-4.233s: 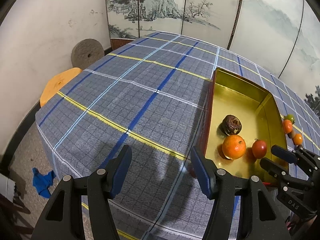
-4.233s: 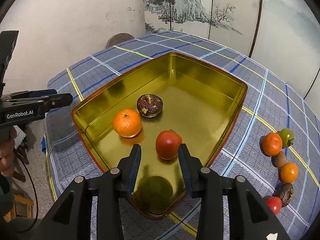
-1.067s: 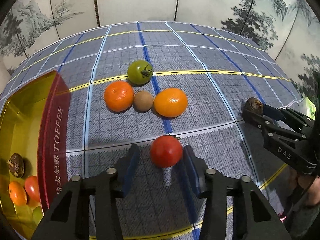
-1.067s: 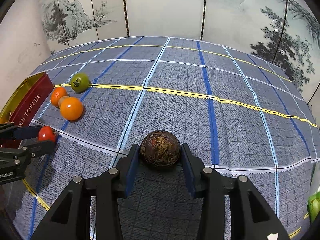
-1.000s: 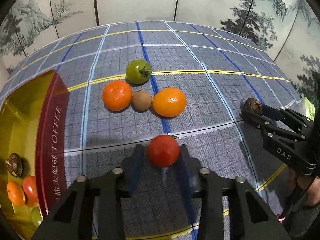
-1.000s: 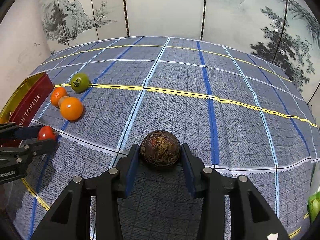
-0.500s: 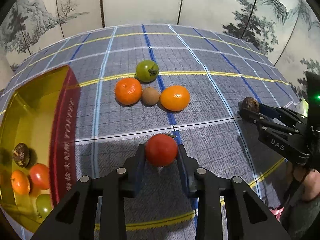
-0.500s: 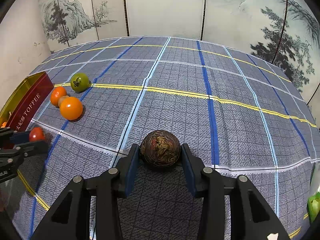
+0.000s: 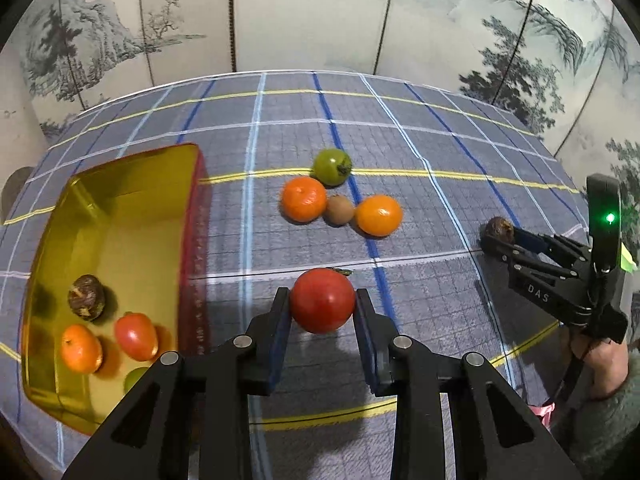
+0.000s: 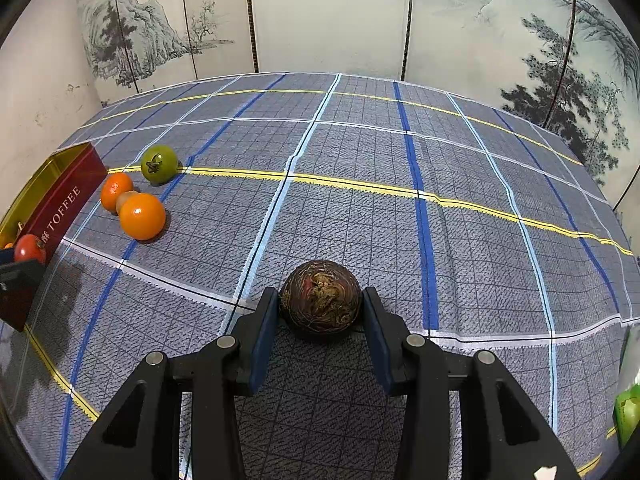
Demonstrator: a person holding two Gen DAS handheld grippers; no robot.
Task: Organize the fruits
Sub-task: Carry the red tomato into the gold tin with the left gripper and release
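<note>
Red tomato (image 9: 322, 300), gold tin (image 9: 116, 216), blue-checked tablecloth (image 10: 360, 200).

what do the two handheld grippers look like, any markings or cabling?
Both are matte black with blue pads on the fingers and silver pivot bolts. Seen from the left wrist, the right gripper has "DAS" printed in white, an upright black module with a green light, and a thin black cable. A fuzzy grey-green sleeve shows below it.

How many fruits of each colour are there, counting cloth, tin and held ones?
Red round tomatoes: 2
Orange round mandarins: 3
Green round tomatoes: 2
Light brown small round fruit: 1
Dark brown mottled round fruits: 2
Total: 10
</note>
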